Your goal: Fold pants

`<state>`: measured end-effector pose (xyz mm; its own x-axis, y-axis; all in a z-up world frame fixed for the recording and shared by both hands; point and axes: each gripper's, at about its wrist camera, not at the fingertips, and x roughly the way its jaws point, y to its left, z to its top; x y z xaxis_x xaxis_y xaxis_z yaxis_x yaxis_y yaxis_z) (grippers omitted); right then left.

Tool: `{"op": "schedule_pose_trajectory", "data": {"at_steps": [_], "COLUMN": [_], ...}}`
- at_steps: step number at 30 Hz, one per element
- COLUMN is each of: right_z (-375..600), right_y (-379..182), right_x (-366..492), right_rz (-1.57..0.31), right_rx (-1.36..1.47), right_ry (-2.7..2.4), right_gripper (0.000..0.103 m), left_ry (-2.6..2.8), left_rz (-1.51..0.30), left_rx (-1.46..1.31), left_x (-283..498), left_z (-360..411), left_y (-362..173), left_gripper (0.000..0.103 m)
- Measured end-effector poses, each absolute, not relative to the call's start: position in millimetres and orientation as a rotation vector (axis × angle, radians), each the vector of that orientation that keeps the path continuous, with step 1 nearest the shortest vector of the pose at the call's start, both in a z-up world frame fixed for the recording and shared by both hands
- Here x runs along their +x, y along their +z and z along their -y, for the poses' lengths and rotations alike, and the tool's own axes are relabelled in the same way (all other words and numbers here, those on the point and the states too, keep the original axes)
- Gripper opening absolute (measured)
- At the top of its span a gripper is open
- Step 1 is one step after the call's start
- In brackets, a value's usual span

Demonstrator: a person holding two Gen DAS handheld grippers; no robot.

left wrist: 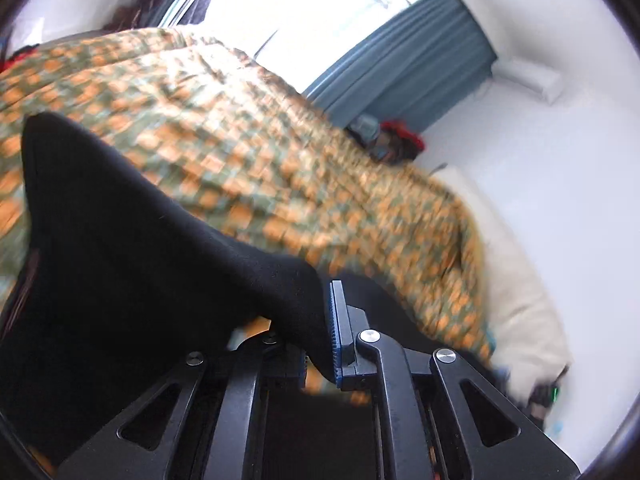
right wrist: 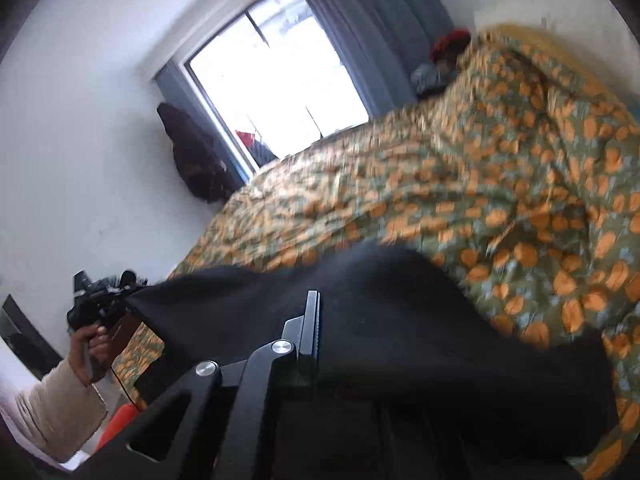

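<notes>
The black pants (left wrist: 132,248) hang lifted above the bed, held between both grippers. In the left wrist view my left gripper (left wrist: 320,340) is shut on a bunched edge of the pants, and the cloth covers its left finger. In the right wrist view my right gripper (right wrist: 324,332) is shut on the pants (right wrist: 420,320); only its left finger (right wrist: 312,320) shows, the other is under the cloth. The left gripper (right wrist: 106,300) also shows at far left in the person's hand, gripping the other end of the stretched cloth.
A bed with a green and orange patterned quilt (left wrist: 240,140) fills the space below the pants. A cream pillow (left wrist: 516,280) lies at its head. A bright window (right wrist: 276,72) with blue curtains (left wrist: 404,60) stands behind. Dark clothes (right wrist: 196,156) hang by the wall.
</notes>
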<state>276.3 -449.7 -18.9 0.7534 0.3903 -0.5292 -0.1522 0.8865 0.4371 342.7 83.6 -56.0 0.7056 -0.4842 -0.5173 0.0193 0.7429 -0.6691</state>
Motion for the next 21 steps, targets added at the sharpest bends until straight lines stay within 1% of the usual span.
{"op": "schedule_pose_trajectory", "data": {"at_steps": [1, 2, 3, 4, 5, 7, 8, 10, 12, 13, 14, 15, 17, 18, 20, 21], "right_z": [450.2, 452.5, 456.3, 463.4, 477.1, 496.7, 509.5, 528.9, 548.2, 555.7, 567.0, 572.9, 588.7, 601.1, 611.5, 611.9], "right_y": [-28.0, -48.7, -66.1, -89.2, -127.2, -172.3, -193.5, -207.0, -205.7, -203.5, -203.6, -203.5, -208.4, -211.1, -218.5, -217.7], "right_x": [278.5, 276.7, 275.3, 274.5, 273.9, 271.1, 264.6, 253.1, 235.3, 228.4, 219.9, 216.0, 209.2, 208.5, 208.7, 211.8], "right_rz": [-0.708, -0.784, -0.831, -0.892, -0.99, -1.091, -1.112, -1.078, -0.982, -0.939, -0.886, -0.858, -0.804, -0.769, -0.765, -0.784], "right_rx": [0.382, 0.364, 0.362, 0.38, 0.432, 0.513, 0.563, 0.687, 0.804, 0.835, 0.883, 0.911, 0.989, 1.046, 1.095, 1.061], "right_ry": [0.304, 0.276, 0.25, 0.22, 0.161, 0.09, 0.052, 0.068, 0.063, 0.056, 0.04, 0.025, -0.008, -0.023, -0.075, -0.101], "right_gripper": [0.005, 0.005, 0.006, 0.007, 0.008, 0.014, 0.02, 0.03, 0.047, 0.06, 0.064, 0.064, 0.062, 0.059, 0.005, 0.004], "left_ry": [-0.285, -0.267, -0.251, -0.233, -0.217, -0.195, -0.198, -0.205, -0.217, -0.219, -0.221, -0.221, -0.217, -0.215, -0.217, -0.222], "left_rz": [-0.787, -0.849, -0.942, -1.037, -1.11, -1.142, -1.124, -1.125, -1.125, -1.124, -1.125, -1.126, -1.126, -1.125, -1.125, -1.125], "left_rx": [-0.674, -0.66, -0.646, -0.654, -0.697, -0.74, -0.738, -0.714, -0.671, -0.659, -0.656, -0.656, -0.655, -0.652, -0.648, -0.644], "left_x": [327.5, 312.5, 301.5, 294.4, 289.0, 283.1, 281.6, 284.2, 288.1, 289.1, 290.2, 286.9, 284.5, 282.4, 282.0, 280.8], "left_z": [-79.1, -71.2, -61.5, -53.5, -48.0, -41.9, -39.4, -35.0, -32.9, -32.2, -31.5, -31.0, -29.0, -27.8, -23.9, -25.7], "left_y": [-72.5, -97.4, -131.2, -165.8, -196.0, -223.0, -225.9, -222.7, -218.3, -217.4, -217.0, -218.7, -220.0, -219.4, -215.7, -212.8], "left_gripper": [0.008, 0.008, 0.008, 0.008, 0.007, 0.005, 0.005, 0.005, 0.005, 0.005, 0.005, 0.005, 0.005, 0.005, 0.005, 0.005]}}
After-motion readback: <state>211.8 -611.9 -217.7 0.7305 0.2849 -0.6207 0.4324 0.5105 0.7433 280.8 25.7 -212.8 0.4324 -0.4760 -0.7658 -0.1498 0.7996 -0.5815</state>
